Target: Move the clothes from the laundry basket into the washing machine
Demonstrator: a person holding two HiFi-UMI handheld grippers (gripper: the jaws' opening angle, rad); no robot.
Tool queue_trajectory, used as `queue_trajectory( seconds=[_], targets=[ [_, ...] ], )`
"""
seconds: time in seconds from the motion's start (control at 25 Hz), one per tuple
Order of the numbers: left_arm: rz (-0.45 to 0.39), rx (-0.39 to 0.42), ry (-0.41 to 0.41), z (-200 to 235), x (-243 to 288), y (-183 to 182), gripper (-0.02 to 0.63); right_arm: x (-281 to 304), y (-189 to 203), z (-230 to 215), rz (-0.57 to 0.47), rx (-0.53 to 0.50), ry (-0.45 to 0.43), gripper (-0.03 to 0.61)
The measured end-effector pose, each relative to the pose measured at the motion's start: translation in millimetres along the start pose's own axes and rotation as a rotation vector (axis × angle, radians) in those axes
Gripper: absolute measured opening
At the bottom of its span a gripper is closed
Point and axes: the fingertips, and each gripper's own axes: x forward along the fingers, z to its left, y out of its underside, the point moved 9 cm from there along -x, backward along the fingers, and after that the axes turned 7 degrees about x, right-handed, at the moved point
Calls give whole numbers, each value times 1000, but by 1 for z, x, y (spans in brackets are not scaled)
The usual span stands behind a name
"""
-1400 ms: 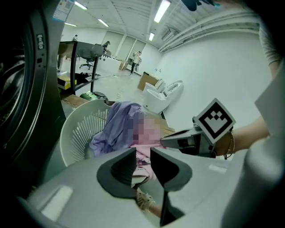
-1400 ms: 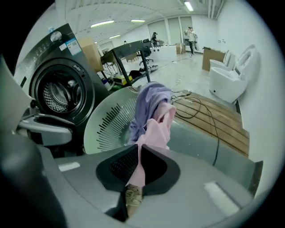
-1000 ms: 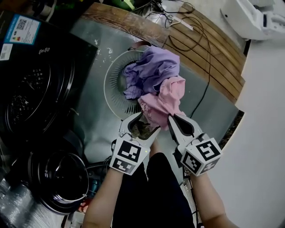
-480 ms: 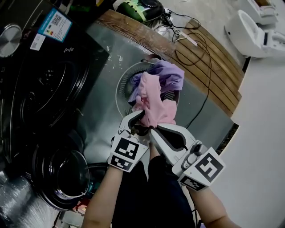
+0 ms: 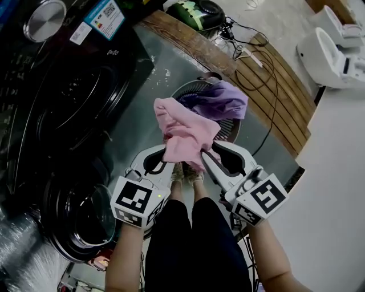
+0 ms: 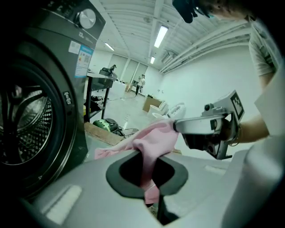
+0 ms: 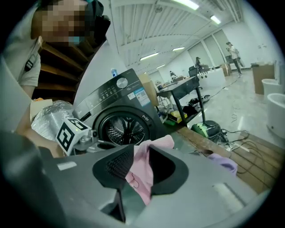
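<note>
A pink garment (image 5: 182, 128) hangs above the round laundry basket (image 5: 229, 130), held between both grippers. My left gripper (image 5: 166, 150) is shut on its left lower edge, and the cloth (image 6: 151, 138) runs down through the jaws. My right gripper (image 5: 203, 154) pinches its right side; its jaws have just been opening slightly, and pink cloth (image 7: 142, 169) still lies between them. A purple garment (image 5: 219, 100) stays in the basket. The dark washing machine (image 5: 68, 85) stands to the left, its round door (image 5: 74, 222) swung open at the lower left.
The drum opening (image 6: 26, 120) shows close on the left in the left gripper view. A wooden platform (image 5: 274, 74) with black cables lies behind the basket. A green device (image 5: 199, 11) sits on the floor at the top, and white fixtures (image 5: 336, 45) stand far right.
Both grippers have risen and shifted left with the pink garment, lifting it off the purple one in the basket. The washing machine now fills more of the head view.
</note>
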Motion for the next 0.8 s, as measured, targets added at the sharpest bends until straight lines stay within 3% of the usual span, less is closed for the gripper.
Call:
queue_trajectory(
  seconds=[0.12, 0.32, 0.48, 0.6, 0.8],
  targets=[
    [-29, 3, -33, 9, -22, -10, 14, 18, 5, 7, 89, -62, -67, 287],
    [-61, -16, -88, 20, -48, -20, 14, 48, 4, 24, 180, -338, -85, 386],
    [-91, -46, -139, 34, -63, -16, 14, 85, 14, 28, 277, -444, -132, 474],
    [-114, -69, -182, 46, -73, -9, 14, 110, 33, 21, 350, -439, -151, 486],
    [-156, -115, -244, 63, -95, -5, 14, 140, 68, 2, 409, -273, -160, 468]
  ],
)
